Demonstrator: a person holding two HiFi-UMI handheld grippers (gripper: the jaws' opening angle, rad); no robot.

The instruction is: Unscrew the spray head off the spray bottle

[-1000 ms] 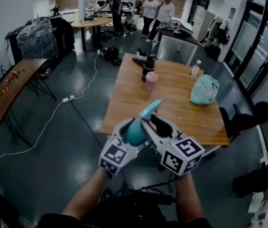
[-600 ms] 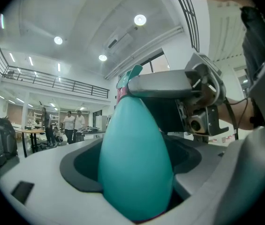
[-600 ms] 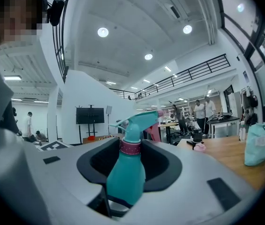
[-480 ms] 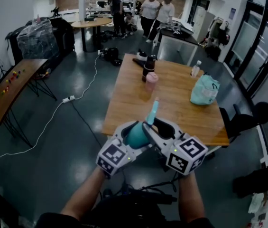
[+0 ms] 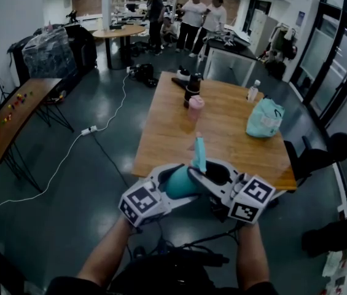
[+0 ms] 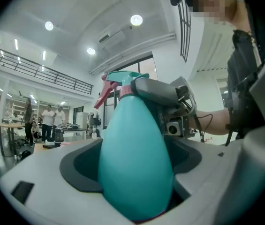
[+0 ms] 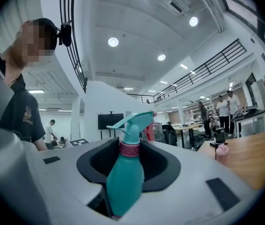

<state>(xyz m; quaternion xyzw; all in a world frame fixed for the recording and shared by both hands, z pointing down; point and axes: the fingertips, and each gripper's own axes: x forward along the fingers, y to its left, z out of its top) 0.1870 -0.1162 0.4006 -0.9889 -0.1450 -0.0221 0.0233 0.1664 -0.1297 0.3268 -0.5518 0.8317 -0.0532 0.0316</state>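
Observation:
I hold a teal spray bottle [image 5: 178,183] in the air in front of the table. My left gripper [image 5: 172,180] is shut on its fat body [image 6: 134,168], which fills the space between the jaws. The right gripper [image 5: 215,174] sits at the neck and its jaws are opening. The pink collar [image 7: 131,149] and neck stand between them, with dark room on either side. The teal spray head [image 5: 199,152] points away from me. In the left gripper view its pink trigger [image 6: 105,90] shows.
A wooden table [image 5: 222,140] lies ahead, bearing a pink cup [image 5: 196,103], a black bottle [image 5: 193,83], a clear bottle [image 5: 253,89] and a teal bag [image 5: 264,117]. A side table [image 5: 13,112] stands left and a cable [image 5: 87,129] crosses the floor. Several people stand far back.
The spray head swung from pointing up and to the right to pointing straight away. Both grippers dropped a little and their marker cubes moved outward.

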